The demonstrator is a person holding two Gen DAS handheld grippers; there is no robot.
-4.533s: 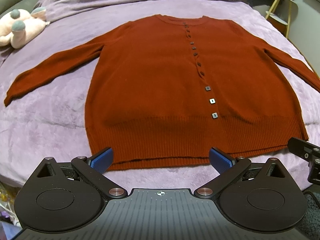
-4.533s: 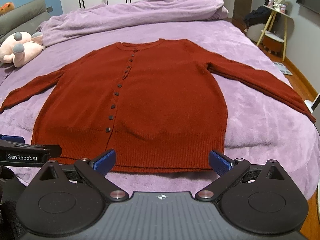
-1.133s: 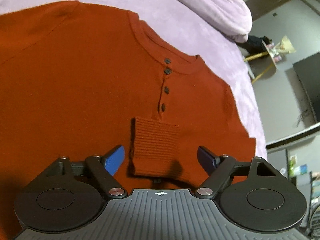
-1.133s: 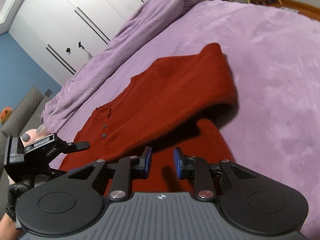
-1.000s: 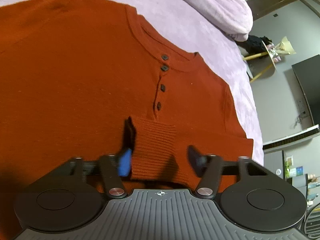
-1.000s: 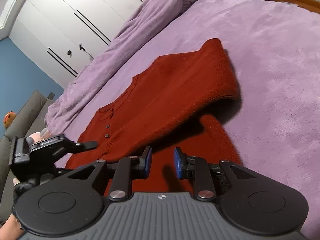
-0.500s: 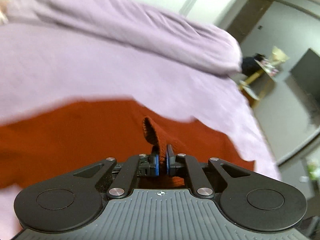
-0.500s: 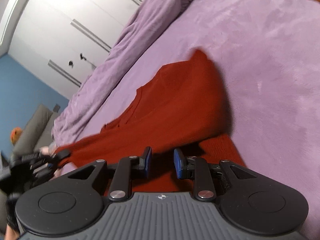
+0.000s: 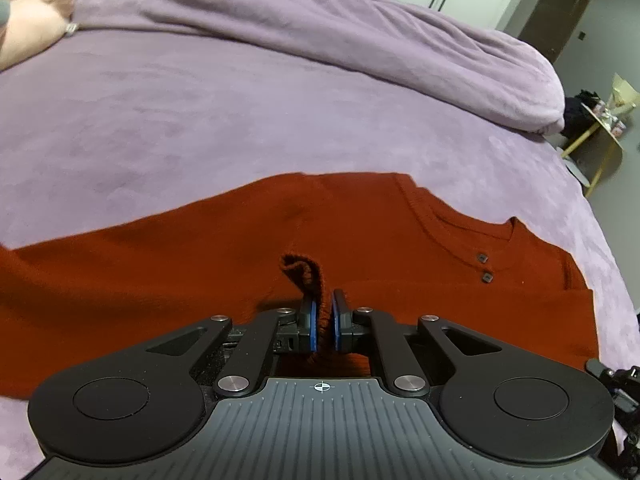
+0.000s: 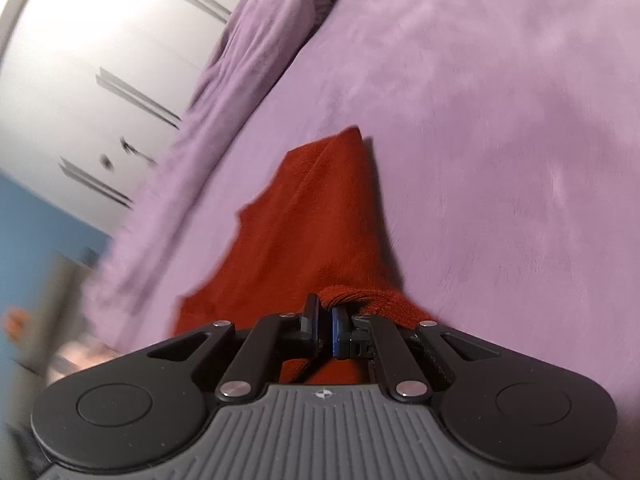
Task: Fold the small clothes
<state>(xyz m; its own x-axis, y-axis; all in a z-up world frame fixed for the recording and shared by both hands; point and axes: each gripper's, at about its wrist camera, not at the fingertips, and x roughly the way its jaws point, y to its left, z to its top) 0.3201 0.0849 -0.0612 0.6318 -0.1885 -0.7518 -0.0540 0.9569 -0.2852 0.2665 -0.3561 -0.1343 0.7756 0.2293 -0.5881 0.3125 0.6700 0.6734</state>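
A rust-red knit cardigan lies on the purple bed, its neckline and two dark buttons at the right of the left wrist view. My left gripper is shut on a ribbed sleeve cuff that stands up between the blue pads, over the cardigan's chest. In the right wrist view the cardigan hangs stretched away from me. My right gripper is shut on a bunched fold of the cardigan, lifted above the bedspread. This view is blurred.
The purple bedspread covers the bed, with a rolled purple duvet along the far side. A pink plush toy lies at the far left. A small side table stands off the bed's right. White wardrobe doors stand behind.
My left gripper has closed on the sleeve cuff and swung up and left with it. My right gripper has closed further on the cardigan fold and lifted it, pulling the cloth taut.
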